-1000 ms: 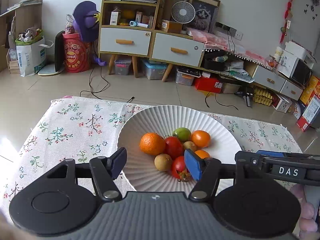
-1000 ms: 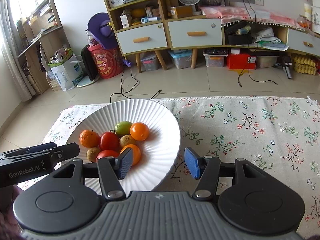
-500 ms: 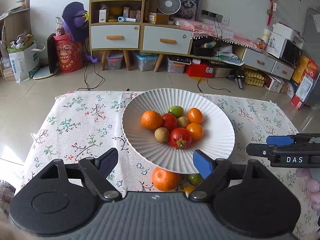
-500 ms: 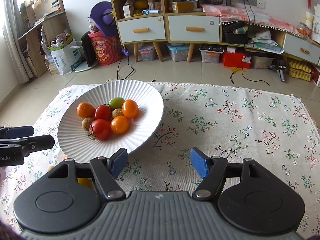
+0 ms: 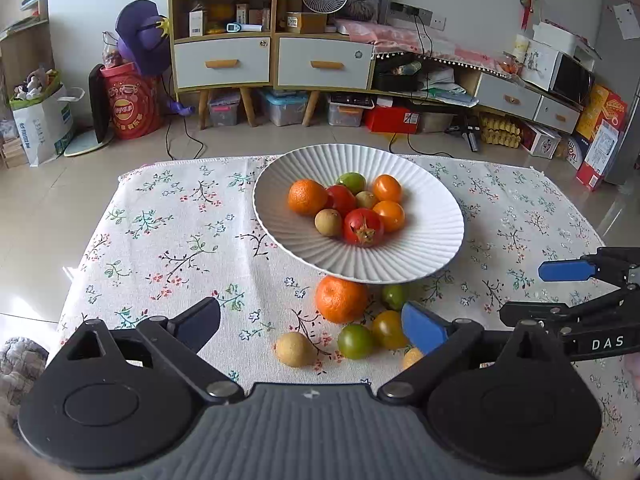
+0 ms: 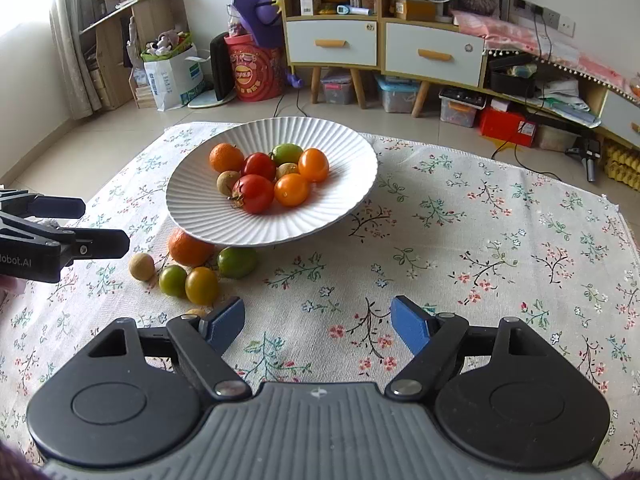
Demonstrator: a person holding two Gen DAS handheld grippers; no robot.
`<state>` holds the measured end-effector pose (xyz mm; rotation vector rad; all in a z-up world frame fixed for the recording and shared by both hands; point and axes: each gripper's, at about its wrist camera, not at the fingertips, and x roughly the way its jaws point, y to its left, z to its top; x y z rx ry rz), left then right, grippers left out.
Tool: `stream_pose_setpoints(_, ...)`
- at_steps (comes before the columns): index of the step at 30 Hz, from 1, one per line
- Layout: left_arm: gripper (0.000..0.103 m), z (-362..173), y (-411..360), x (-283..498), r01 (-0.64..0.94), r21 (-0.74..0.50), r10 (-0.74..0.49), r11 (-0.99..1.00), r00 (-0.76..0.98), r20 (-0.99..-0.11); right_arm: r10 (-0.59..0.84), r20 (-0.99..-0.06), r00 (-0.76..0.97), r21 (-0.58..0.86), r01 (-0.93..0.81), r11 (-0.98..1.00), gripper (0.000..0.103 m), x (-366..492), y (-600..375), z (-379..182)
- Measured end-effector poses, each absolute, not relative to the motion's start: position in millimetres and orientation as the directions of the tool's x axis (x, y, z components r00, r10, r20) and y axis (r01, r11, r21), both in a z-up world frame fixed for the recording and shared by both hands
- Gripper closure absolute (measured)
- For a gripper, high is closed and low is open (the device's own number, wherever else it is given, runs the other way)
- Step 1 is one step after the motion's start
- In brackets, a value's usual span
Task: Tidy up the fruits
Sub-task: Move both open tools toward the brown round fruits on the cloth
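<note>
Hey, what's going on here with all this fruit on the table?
A person holds a two-finger gripper in each hand over a floral tablecloth, sorting fruit. A white ribbed plate already holds seven pieces, including a red tomato and an orange mandarin. More lie loose on the cloth by its near rim: a bigger orange mandarin, a green tomato and others. The left gripper and right gripper hold nothing, and their fingers are opening.

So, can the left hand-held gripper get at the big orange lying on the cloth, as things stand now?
Probably yes. The left hand-held gripper holds nothing, its jaws are opening, and the big orange lies just ahead. Only the plate rim overhangs its far side.
</note>
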<state>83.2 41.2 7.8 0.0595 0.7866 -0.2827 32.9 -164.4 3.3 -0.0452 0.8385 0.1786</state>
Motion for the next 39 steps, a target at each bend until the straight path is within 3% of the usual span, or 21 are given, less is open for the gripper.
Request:
stream_pose_setpoints(7,0.004,3,50,71,0.275,-0.042,-0.221,0.961,0.666,-0.712,0.147,-0.746,0.65,0.027,-0.191,0.981,0.02,21,-161,1)
stream_pose_setpoints(16,0.004,-12,66,58,0.273,-0.036,-0.211,0.961,0.649,-0.731,0.147,-0.739,0.658,0.016,-0.201,0.979,0.006,11,-153,-8)
stream_pose_setpoints(31,0.004,-54,71,49,0.32,0.065,-0.181,0.945,0.679,-0.711,0.147,-0.758,0.636,-0.055,-0.286,0.957,0.004,4,-118,-42)
stream_pose_setpoints(39,0.004,-62,69,59,0.312,0.025,-0.208,0.95,0.69,-0.693,0.147,-0.736,0.661,-0.067,-0.287,0.955,0.001,5,-108,-48)
